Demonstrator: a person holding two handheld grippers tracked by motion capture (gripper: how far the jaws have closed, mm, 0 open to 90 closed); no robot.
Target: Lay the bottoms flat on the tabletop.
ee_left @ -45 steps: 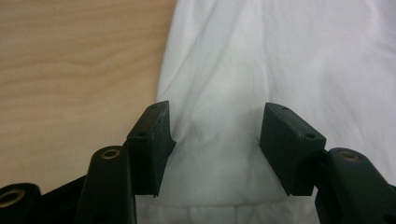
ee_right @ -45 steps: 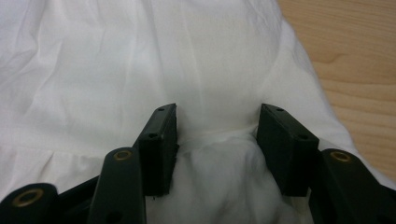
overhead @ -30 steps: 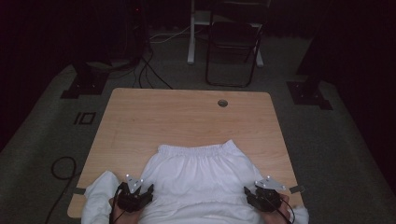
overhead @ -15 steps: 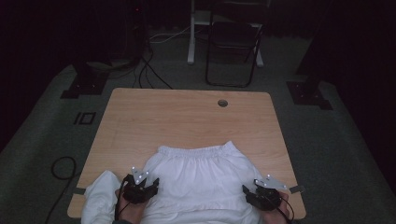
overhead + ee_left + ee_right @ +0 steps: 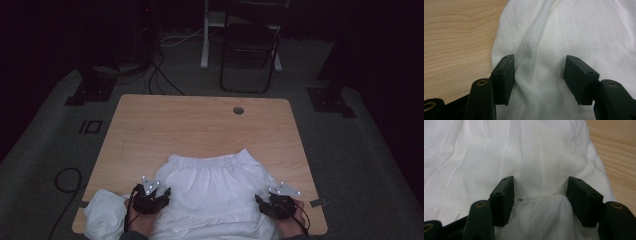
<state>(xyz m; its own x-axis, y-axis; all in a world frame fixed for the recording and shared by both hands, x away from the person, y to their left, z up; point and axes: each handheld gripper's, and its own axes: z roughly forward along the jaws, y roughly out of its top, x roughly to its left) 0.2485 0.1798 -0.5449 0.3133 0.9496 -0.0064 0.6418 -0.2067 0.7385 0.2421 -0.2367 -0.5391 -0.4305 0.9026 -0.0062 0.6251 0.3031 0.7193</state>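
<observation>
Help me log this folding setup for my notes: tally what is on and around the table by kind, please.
White crumpled cloth garment: 1
Light wooden table: 1
Black two-jaw grippers, left and right: 2
Dark metal folding chair on the floor behind the table: 1
Total: 5

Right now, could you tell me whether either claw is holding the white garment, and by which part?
Neither: both the left claw and right claw stand open over the white garment.
</observation>
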